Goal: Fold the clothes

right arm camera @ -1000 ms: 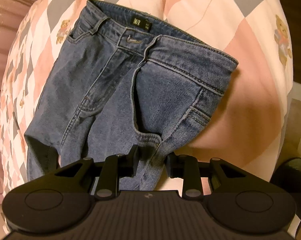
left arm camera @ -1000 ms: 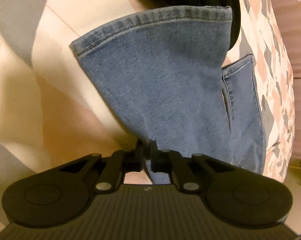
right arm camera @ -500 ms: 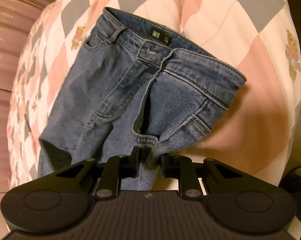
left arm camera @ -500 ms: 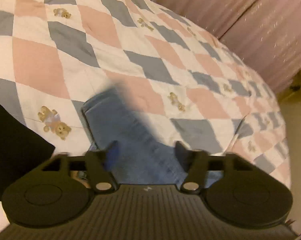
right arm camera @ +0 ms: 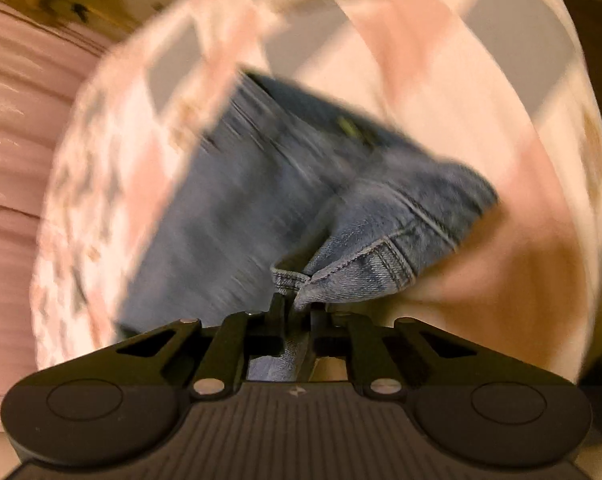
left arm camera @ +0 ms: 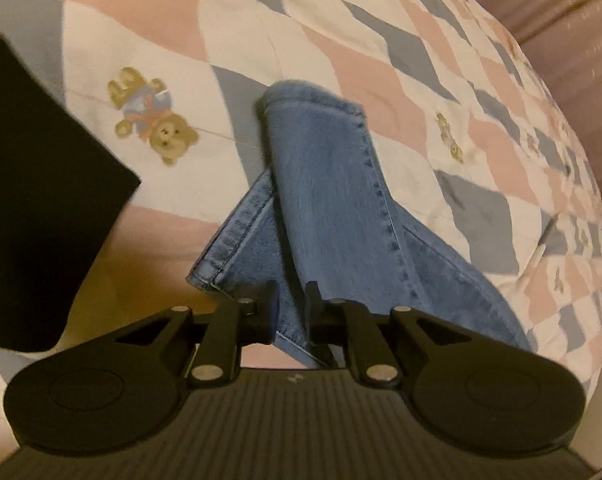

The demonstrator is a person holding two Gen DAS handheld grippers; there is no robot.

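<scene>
A pair of blue jeans lies on a quilted bed. In the left wrist view a folded leg of the jeans [left arm camera: 329, 184] runs away from me, its hem near my fingers. My left gripper [left arm camera: 291, 300] is shut on the leg's hem end. In the right wrist view, blurred by motion, the waist end of the jeans [right arm camera: 261, 200] spreads out ahead, and my right gripper [right arm camera: 295, 306] is shut on a seamed fold of denim [right arm camera: 361, 256] by the fly.
The bed carries a pink, grey and white checked quilt [left arm camera: 401, 64] with teddy bear prints [left arm camera: 153, 120]. A black garment [left arm camera: 33, 184] lies at the left. A pink padded surface [right arm camera: 9, 168] rises beside the bed. The quilt's edge drops off at the right [left arm camera: 581, 264].
The left gripper was open half a second ago and has closed on the jeans leg. The right gripper has closed tighter on the denim and is moving fast, blurring its view.
</scene>
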